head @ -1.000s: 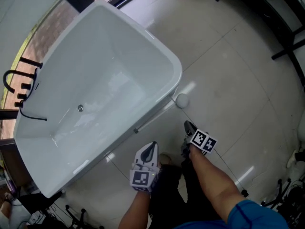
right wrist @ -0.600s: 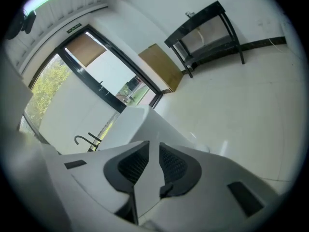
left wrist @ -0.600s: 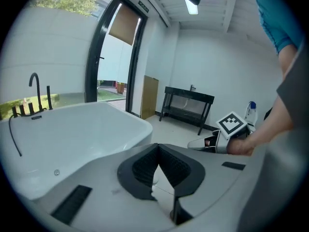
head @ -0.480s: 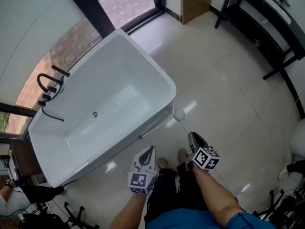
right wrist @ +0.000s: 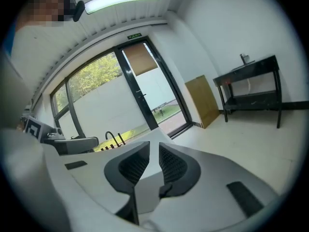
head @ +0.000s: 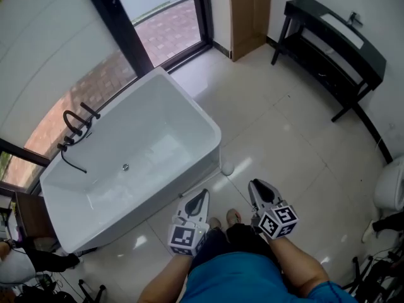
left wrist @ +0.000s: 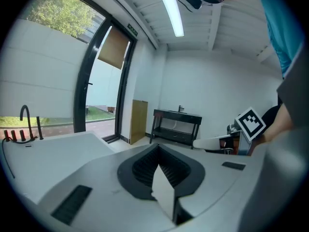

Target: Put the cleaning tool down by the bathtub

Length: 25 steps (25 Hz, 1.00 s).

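The cleaning tool (head: 227,168), a white round head on a thin handle, lies on the floor against the near side of the white bathtub (head: 189,103). Neither gripper touches it. My left gripper (head: 199,198) hangs above the floor near the handle's end, shut and empty; in its own view the left gripper's (left wrist: 158,150) pads meet. My right gripper (head: 257,185) hangs to the right of the tool. Its jaws have just been closing, and in its own view the right gripper (right wrist: 153,148) shows a narrow gap with nothing in it.
A black faucet (head: 76,126) stands at the tub's far left rim. A black console table (head: 334,40) lines the right wall, with a wooden panel (head: 249,11) beside the glass door. A toilet (head: 390,188) sits at the right edge. The person's feet (head: 222,219) stand below the grippers.
Both grippers have risen well away from the floor and the view has pulled back with them. The right gripper has rolled upright. The tool still lies beside the tub.
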{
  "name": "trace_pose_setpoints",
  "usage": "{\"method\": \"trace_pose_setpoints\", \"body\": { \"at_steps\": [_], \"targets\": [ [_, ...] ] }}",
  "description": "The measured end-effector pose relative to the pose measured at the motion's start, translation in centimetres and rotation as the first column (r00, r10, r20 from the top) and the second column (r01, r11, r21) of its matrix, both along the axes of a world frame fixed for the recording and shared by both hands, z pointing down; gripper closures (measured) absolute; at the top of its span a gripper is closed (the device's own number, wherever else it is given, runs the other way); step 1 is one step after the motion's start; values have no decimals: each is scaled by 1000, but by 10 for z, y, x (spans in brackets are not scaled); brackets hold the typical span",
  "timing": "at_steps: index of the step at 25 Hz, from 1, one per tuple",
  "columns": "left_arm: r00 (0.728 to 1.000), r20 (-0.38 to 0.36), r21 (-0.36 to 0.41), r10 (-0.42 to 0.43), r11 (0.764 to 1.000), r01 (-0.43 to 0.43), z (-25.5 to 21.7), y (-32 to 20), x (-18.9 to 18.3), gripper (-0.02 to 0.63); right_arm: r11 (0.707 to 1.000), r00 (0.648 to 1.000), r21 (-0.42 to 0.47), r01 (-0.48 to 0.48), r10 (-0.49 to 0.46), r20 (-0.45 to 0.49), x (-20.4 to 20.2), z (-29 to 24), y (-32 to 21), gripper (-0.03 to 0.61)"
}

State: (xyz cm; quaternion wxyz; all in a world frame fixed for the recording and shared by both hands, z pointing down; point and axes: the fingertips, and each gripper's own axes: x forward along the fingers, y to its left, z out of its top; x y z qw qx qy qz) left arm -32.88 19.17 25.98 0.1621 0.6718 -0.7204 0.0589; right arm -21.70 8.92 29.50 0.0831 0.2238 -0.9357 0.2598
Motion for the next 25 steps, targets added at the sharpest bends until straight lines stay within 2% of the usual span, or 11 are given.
{"method": "trace_pose_setpoints", "body": {
  "at_steps": [3,7,12,18,25],
  "targets": [
    [999,6,23,40,999,-40,-20,9,8,611,993,997,90,-70,68,26,18,-43,14,540],
    [995,-11,66,103,993,-102,-42,17,35,611,963,984,206,-174,163,67,53,-94,16,540],
    [978,10,155,209,966,-208,-78,-10,86,611,919,958,272,-286,264,116,111,-125,6,540],
    [948,56,176,313,932,-317,-102,-53,188,611,881,940,328,-341,326,103,218,-139,-8,539],
    [942,77,220,326,916,-335,-125,-110,321,611,859,935,373,-350,344,84,343,-156,-45,540]
  ]
}}
